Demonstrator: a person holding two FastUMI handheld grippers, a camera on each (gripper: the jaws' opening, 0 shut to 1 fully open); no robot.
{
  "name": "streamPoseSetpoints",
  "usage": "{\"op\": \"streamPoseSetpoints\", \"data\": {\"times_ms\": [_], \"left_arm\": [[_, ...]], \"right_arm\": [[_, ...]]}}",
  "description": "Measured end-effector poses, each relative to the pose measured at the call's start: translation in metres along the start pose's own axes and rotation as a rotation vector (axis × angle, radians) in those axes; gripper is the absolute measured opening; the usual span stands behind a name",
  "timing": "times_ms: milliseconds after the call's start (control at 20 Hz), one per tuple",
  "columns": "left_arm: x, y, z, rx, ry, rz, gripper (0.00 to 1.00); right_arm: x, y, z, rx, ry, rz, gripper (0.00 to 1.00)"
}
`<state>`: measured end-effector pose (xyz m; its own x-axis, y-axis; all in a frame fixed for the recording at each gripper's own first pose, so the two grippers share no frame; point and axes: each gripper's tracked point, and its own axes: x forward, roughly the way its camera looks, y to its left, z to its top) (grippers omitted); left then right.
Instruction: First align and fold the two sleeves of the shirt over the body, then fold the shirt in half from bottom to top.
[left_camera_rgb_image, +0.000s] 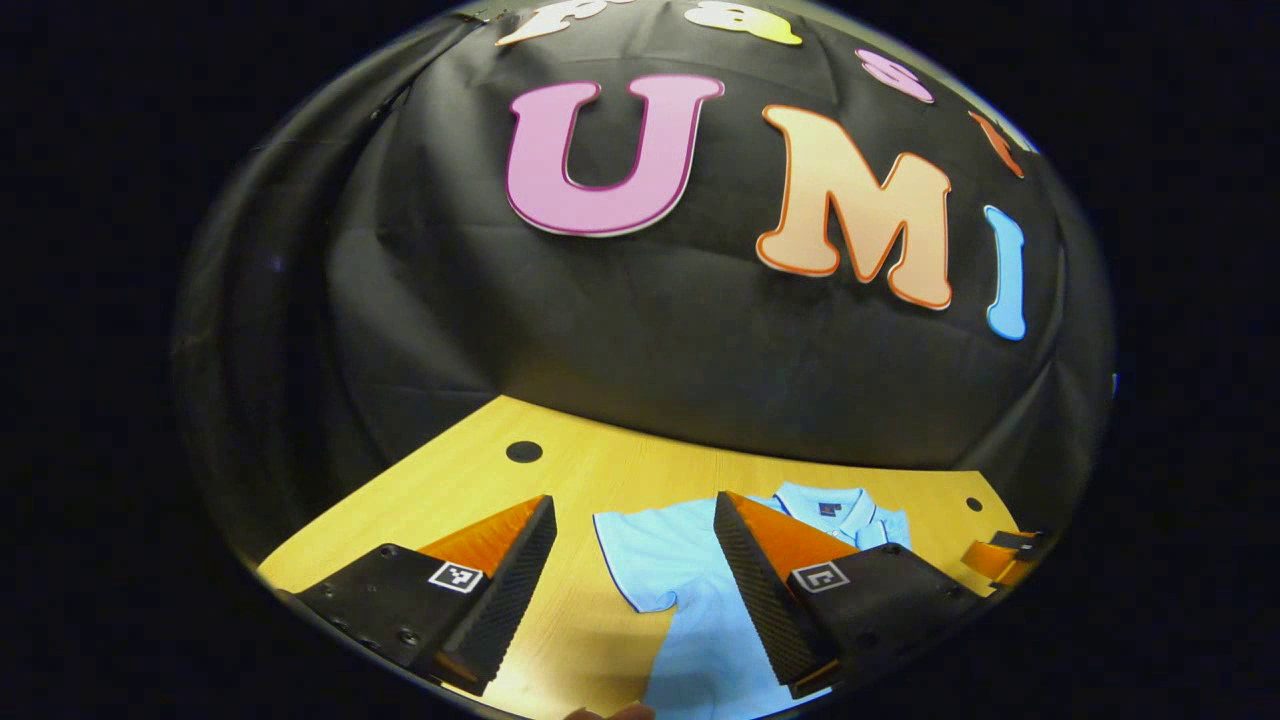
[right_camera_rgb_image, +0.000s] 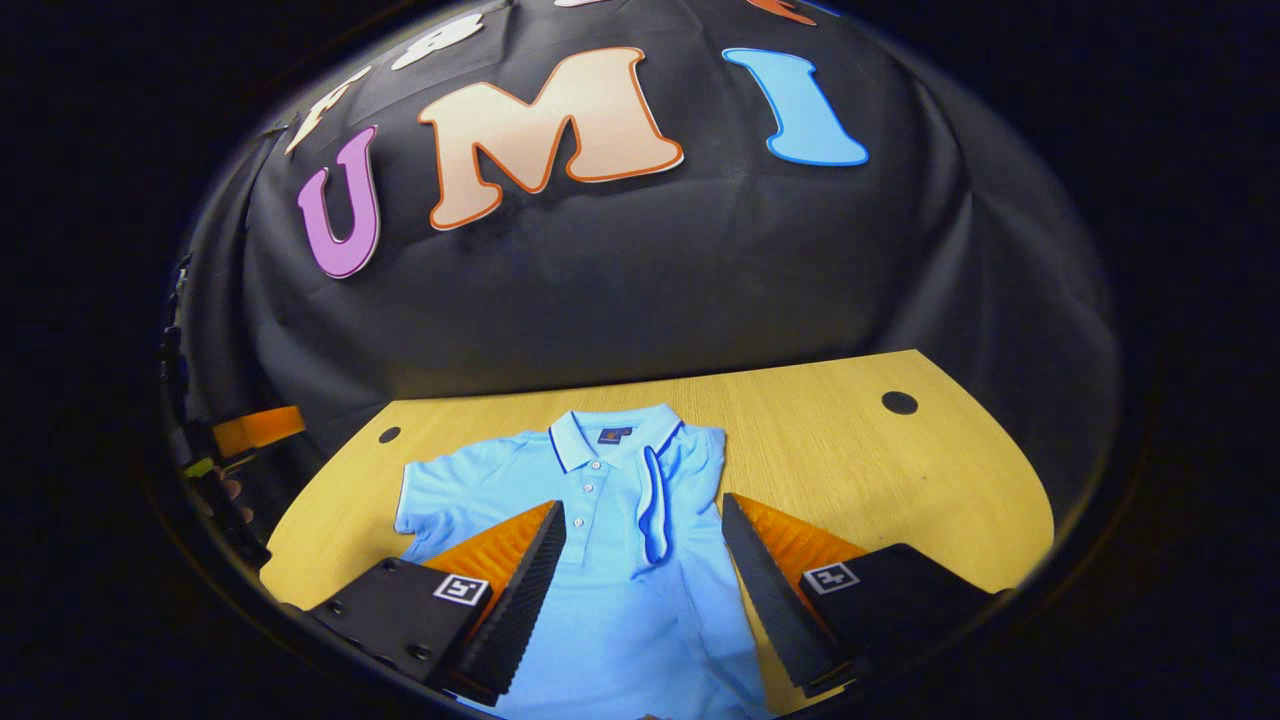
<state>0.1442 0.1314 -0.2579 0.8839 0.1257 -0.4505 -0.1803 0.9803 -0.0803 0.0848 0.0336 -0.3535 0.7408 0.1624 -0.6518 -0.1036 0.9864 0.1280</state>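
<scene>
Wooden counter (right_camera_rgb_image: 880, 470), spanning the lower half of both views, serving as the flat bed for folding. Light blue polo shirt (right_camera_rgb_image: 620, 590) spread face up at its centre, collar (right_camera_rgb_image: 610, 435) toward 12 o'clock, hem toward 6 o'clock and cut off by the lower edge. One sleeve (right_camera_rgb_image: 655, 505) already turned inward over the chest at about 1 o'clock from the button placket, presumably the first fold done; the other sleeve (right_camera_rgb_image: 440, 495) lying open at 10 o'clock, apparently awaiting its fold. Same open sleeve (left_camera_rgb_image: 640, 560) centred in the left gripper view between that gripper's fingers.

Left gripper (left_camera_rgb_image: 635, 530) poised above the open sleeve, jaws spread wide, nothing held, seemingly lined up for a pinch. Right gripper (right_camera_rgb_image: 645, 530) above the shirt body, jaws likewise spread and empty.

Lower shirt and hem out of frame; height of either gripper above the cloth not determinable. Small dark holes (right_camera_rgb_image: 899, 403) in the counter near the far corners.
</scene>
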Motion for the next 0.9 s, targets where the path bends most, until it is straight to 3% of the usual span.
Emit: {"op": "streamPoseSetpoints", "data": {"times_ms": [150, 400, 450, 550, 650, 700, 750, 800, 850, 900], "left_arm": [[0.026, -0.001, -0.023, -0.002, 0.054, 0.006, 0.95], [0.07, 0.004, -0.059, -0.01, 0.132, 0.027, 0.95], [0.079, 0.005, -0.068, -0.006, 0.157, 0.032, 0.96], [0.092, 0.007, -0.084, 0.003, 0.193, 0.042, 0.96], [0.103, 0.011, -0.098, -0.015, 0.222, 0.057, 0.95], [0.108, 0.014, -0.103, -0.028, 0.236, 0.065, 0.95], [0.112, 0.017, -0.107, -0.038, 0.251, 0.074, 0.96], [0.116, 0.018, -0.112, -0.044, 0.262, 0.082, 0.96], [0.119, 0.019, -0.116, -0.047, 0.271, 0.088, 0.96], [0.123, 0.018, -0.119, -0.044, 0.277, 0.088, 0.96]], "right_arm": [[-0.03, -0.013, -0.013, -0.001, 0.01, -0.021, 0.94], [-0.061, -0.022, -0.039, 0.01, 0.057, -0.037, 0.98], [-0.065, -0.024, -0.04, 0.0, 0.054, -0.045, 0.93], [-0.069, -0.022, -0.043, 0.001, 0.058, -0.042, 0.98], [-0.07, -0.023, -0.044, 0.004, 0.059, -0.043, 0.98], [-0.07, -0.024, -0.045, 0.005, 0.062, -0.046, 0.93], [-0.07, -0.025, -0.047, 0.006, 0.066, -0.049, 0.98], [-0.07, -0.027, -0.049, 0.004, 0.071, -0.053, 0.93], [-0.071, -0.03, -0.049, 0.003, 0.074, -0.059, 0.98], [-0.071, -0.033, -0.05, 0.006, 0.076, -0.066, 0.93]]}}
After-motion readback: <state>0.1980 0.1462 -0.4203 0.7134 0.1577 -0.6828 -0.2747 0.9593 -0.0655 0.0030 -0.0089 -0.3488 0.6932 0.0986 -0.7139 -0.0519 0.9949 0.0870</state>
